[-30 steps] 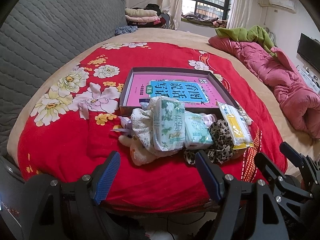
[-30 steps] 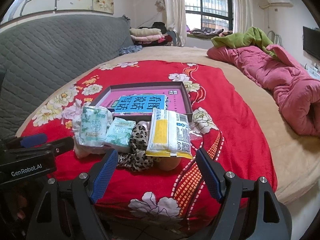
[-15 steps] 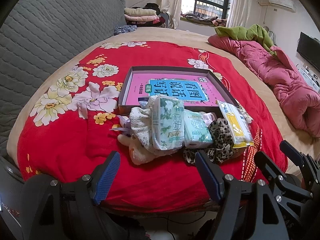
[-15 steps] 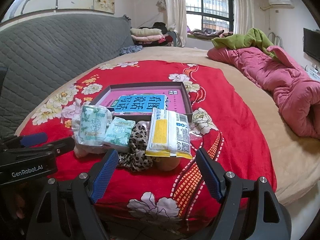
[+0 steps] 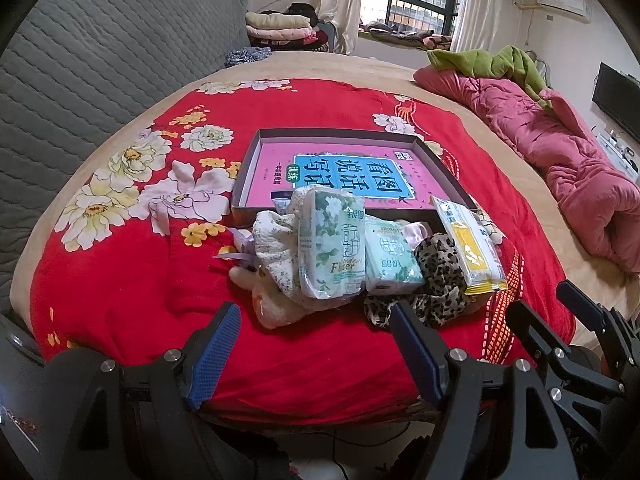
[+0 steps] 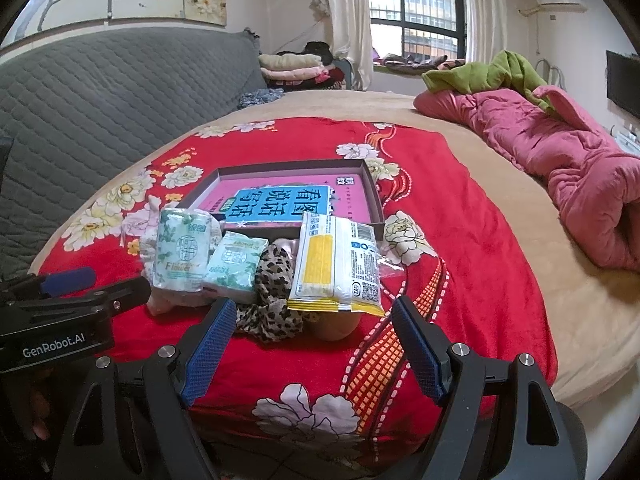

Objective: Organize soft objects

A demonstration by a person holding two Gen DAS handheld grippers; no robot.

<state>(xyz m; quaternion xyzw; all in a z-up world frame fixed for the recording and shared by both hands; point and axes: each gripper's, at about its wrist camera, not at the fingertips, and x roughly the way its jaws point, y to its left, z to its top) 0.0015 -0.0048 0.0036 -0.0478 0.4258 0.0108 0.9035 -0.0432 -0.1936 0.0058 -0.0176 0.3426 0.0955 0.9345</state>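
Note:
A pile of soft things lies on the red floral blanket [image 5: 132,280] in front of a shallow box [image 5: 256,148] with a pink book inside. The pile holds a large tissue pack [image 5: 330,246], a small tissue pack [image 5: 390,258], a leopard-print cloth [image 5: 438,276], a yellow-and-white packet [image 5: 470,250] and a floral cloth over a plush toy [image 5: 272,248]. My left gripper [image 5: 316,350] is open and empty, just short of the pile. My right gripper [image 6: 314,350] is open and empty, near the packet [image 6: 336,266] and leopard cloth [image 6: 272,280].
A pink quilt [image 6: 560,160] and green cloth [image 6: 492,76] lie at the right on the beige bed. A grey padded headboard [image 5: 80,64] stands at the left. Folded clothes [image 6: 296,68] sit near the window. The left gripper shows in the right wrist view [image 6: 68,300].
Both grippers have crept slightly closer to the pile. Nothing was grasped and the objects have not moved.

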